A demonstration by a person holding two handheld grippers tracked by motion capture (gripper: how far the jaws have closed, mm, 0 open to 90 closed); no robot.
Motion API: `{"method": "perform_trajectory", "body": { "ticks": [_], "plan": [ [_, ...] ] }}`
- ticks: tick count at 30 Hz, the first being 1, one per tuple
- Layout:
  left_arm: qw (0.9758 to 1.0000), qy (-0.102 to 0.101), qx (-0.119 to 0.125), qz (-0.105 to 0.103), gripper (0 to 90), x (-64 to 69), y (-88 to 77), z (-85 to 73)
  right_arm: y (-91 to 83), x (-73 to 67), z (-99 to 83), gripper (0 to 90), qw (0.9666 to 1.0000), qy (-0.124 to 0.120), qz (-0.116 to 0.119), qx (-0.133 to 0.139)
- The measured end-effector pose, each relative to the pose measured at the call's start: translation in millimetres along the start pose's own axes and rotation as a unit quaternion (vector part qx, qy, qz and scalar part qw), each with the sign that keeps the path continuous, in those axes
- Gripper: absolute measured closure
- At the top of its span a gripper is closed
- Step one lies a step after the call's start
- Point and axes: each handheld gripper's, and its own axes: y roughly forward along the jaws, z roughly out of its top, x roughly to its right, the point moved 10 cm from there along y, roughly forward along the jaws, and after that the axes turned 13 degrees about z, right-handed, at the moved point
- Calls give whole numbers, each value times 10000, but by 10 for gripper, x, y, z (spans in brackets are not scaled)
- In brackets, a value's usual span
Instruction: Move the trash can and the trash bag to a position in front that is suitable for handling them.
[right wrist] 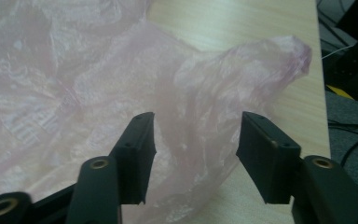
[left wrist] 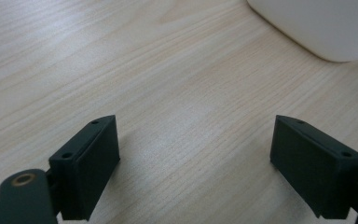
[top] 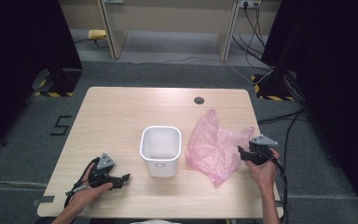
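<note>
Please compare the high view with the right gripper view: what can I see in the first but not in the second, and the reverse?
In the high view and not the other: the white bin at the table's middle, the left gripper lying near it, both of the person's hands, and the floor all around the table. In the right gripper view and not the other: the fine wrinkles of the pink plastic bag up close, and a fold of it lying between the parted fingers without being pinched. Both share: the pink bag, the right gripper, the wooden tabletop and cables on the floor beyond its edge.
</note>
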Motion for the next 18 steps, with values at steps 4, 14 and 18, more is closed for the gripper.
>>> {"method": "perform_trajectory", "body": {
  "ticks": [4,14,18],
  "plan": [
    [10000,15,-2,10,149,-2,0,0,-80,-152,87,403,9998,31,-127,115],
    [10000,14,4,24,147,4,4,2,123,-1062,374,399,9928,-6,1126,413],
    [10000,13,8,22,147,5,5,4,261,-1322,425,420,9901,-59,1358,357]
  ]
}}
